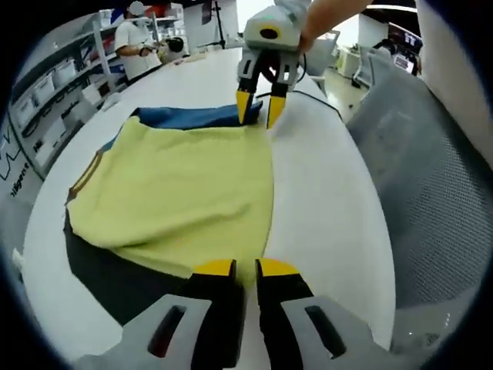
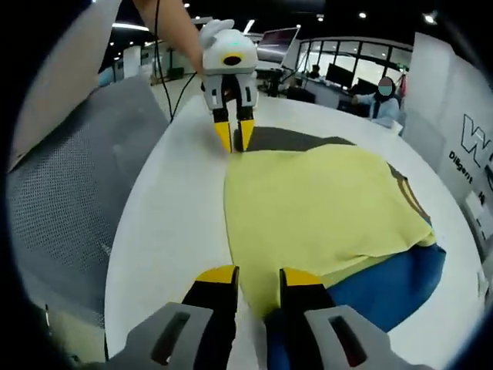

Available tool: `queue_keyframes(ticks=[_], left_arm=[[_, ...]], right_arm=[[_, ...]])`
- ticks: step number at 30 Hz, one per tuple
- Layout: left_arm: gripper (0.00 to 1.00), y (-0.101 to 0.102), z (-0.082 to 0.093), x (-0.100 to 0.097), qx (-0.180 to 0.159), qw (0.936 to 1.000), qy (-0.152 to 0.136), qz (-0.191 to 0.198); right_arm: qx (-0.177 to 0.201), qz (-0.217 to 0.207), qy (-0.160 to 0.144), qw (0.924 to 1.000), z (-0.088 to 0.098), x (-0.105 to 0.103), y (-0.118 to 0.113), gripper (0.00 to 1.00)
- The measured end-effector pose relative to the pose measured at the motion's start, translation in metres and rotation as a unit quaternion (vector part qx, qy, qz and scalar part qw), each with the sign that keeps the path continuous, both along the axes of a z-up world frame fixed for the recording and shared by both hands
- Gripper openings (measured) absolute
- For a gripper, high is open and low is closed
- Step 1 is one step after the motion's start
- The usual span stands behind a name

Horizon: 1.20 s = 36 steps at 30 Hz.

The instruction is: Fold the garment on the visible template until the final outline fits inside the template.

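Yellow-tipped left gripper [image 1: 245, 269] sits at the near edge of the yellow garment [image 1: 185, 185], jaws nearly together; whether cloth is pinched, cannot tell. Right gripper [image 2: 258, 276] likewise at the opposite edge, jaws slightly parted, grasp unclear. Garment lies on the white worktop [image 1: 331, 193], one fold apparently made, blue part [image 2: 385, 281] and dark part [image 1: 115, 274] exposed. Template outline not discernible, so fit unverified; further folds probably remain. Mesh chair [image 1: 439, 162] stands beside the worktop.

The garment [image 1: 181, 196] at frame centre is soft matt cloth, faintly creased. The tabletop [image 1: 323, 200] is smooth, matt white. A chair [image 1: 431, 185] at right has woven grey mesh. The fingers [image 1: 277, 270] are smooth plastic with yellow tips.
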<state>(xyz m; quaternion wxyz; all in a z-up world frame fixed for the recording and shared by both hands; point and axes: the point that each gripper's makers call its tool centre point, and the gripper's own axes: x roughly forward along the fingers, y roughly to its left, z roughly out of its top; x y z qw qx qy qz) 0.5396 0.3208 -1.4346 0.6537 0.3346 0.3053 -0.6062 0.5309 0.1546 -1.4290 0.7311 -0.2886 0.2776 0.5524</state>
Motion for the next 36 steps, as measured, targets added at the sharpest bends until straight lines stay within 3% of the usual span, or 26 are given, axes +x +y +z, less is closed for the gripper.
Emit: queue_keyframes(ticks=[7,22,29,36], left_arm=[[0.09,0.009,-0.008,-0.005,0.030,0.9990,-0.017,-0.027],[0.04,0.007,-0.011,0.004,0.043,0.9981,-0.030,-0.033],[0.00,0.010,-0.010,0.003,0.049,0.9987,-0.013,-0.003],[0.00,0.009,-0.007,-0.009,0.045,0.9982,0.012,0.038]], right_arm=[[-0.013,-0.003,0.011,0.9999,-0.010,-0.005,-0.009,0.14],[-0.027,-0.011,0.018,0.9994,-0.019,-0.003,-0.022,0.11],[-0.038,-0.031,0.015,0.9987,-0.019,0.001,-0.029,0.00],[-0.046,-0.043,0.020,0.9978,-0.019,-0.010,-0.032,0.00]])
